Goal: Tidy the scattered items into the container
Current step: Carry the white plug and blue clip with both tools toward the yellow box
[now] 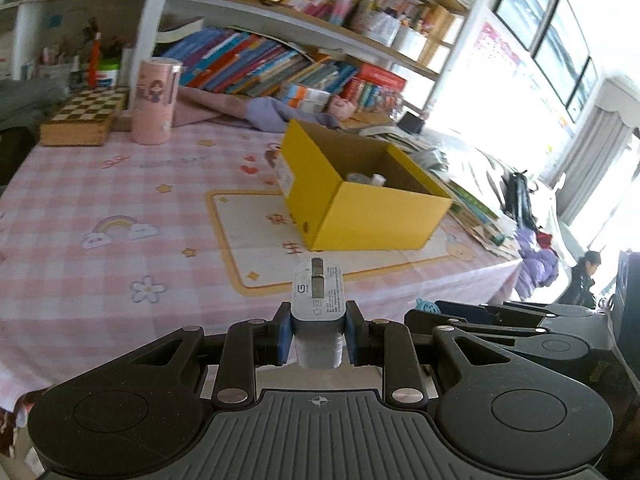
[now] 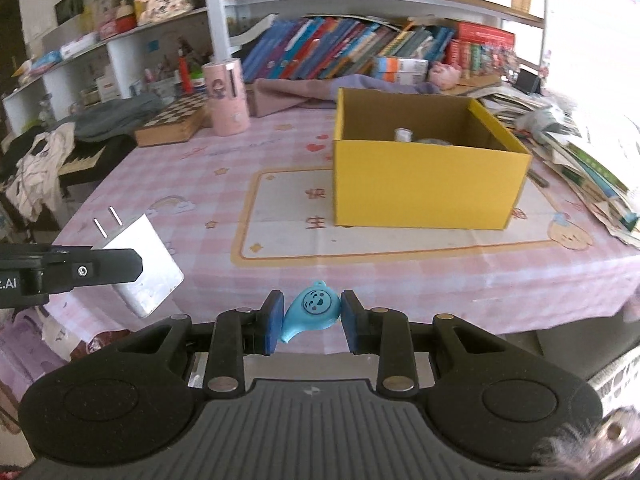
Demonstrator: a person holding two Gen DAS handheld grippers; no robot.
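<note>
My left gripper (image 1: 318,328) is shut on a white plug charger (image 1: 318,300), prongs pointing forward, held above the near table edge. It also shows in the right wrist view (image 2: 140,264), at the left. My right gripper (image 2: 312,320) is shut on a small blue teardrop-shaped toy (image 2: 310,312) with a face on it. The toy's edge shows in the left wrist view (image 1: 427,305). The open yellow cardboard box (image 1: 360,216) (image 2: 424,184) stands ahead on the pink checked tablecloth, with small white items (image 2: 404,135) inside.
A pink cylinder tin (image 2: 226,98) and a chessboard box (image 2: 172,122) stand at the back left. Purple cloth (image 2: 304,94) lies behind the box. Stacked books and papers (image 2: 580,160) crowd the right side. Bookshelves (image 2: 360,40) line the back.
</note>
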